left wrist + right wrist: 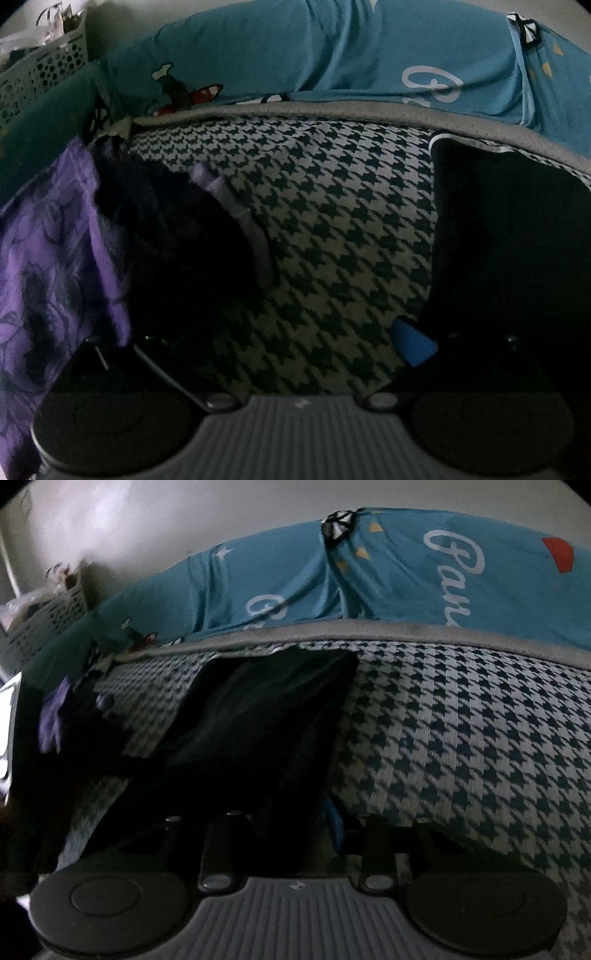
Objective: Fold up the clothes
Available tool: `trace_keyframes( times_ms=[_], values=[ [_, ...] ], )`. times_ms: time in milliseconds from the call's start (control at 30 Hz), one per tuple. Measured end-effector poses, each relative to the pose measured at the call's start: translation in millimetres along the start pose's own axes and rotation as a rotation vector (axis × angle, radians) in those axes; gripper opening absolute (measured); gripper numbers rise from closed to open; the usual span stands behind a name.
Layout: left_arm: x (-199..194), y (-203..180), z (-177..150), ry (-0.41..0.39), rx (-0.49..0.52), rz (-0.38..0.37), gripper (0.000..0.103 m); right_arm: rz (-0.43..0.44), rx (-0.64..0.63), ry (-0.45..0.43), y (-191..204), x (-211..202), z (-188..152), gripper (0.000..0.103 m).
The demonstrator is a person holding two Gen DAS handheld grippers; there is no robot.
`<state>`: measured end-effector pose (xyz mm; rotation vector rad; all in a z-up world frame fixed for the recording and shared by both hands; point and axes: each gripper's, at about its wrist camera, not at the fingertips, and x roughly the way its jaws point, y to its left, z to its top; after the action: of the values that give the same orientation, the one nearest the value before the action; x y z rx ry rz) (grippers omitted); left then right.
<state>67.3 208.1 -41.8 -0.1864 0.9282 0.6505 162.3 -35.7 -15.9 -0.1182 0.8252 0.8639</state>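
A black garment (266,716) lies on the houndstooth mat (461,746) and runs down between my right gripper's (295,816) fingers. The jaws stand narrowed, and the gripper looks shut on the cloth; one blue pad (336,823) shows at its edge. In the left wrist view the same black garment (509,236) fills the right side. My left gripper (280,336) is open wide over the bare houndstooth mat (325,221), its blue pad (413,343) beside the black cloth. A dark garment with a lilac strap (177,229) and a purple patterned one (48,236) lie left, over the left finger.
A teal printed bedsheet (295,51) rises behind the mat's grey border (332,107). A perforated basket (44,70) with odds and ends stands at the far left against the wall (147,513). The same teal printed bedsheet (461,572) fills the back of the right wrist view.
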Motion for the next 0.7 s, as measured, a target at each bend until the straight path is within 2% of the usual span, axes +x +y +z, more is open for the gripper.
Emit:
trace_keyframes(
  times_ms=[233,433,600,700],
  values=[
    [-18,-4,5,-0.043,-0.007,-0.006,0.103,0.015,0.080,-0.026,-14,19,18,0.033],
    [-22,-16,1,-0.037,0.053,-0.014,0.103,0.045,0.168,-0.043,-26,35,29,0.034],
    [-21,-20,-2,-0.015,0.057,-0.029,0.103,0.048,0.200,-0.058,-33,43,35,0.041],
    [-21,-22,-3,-0.012,0.060,-0.033,0.103,0.053,0.216,-0.066,-36,47,38,0.041]
  ],
)
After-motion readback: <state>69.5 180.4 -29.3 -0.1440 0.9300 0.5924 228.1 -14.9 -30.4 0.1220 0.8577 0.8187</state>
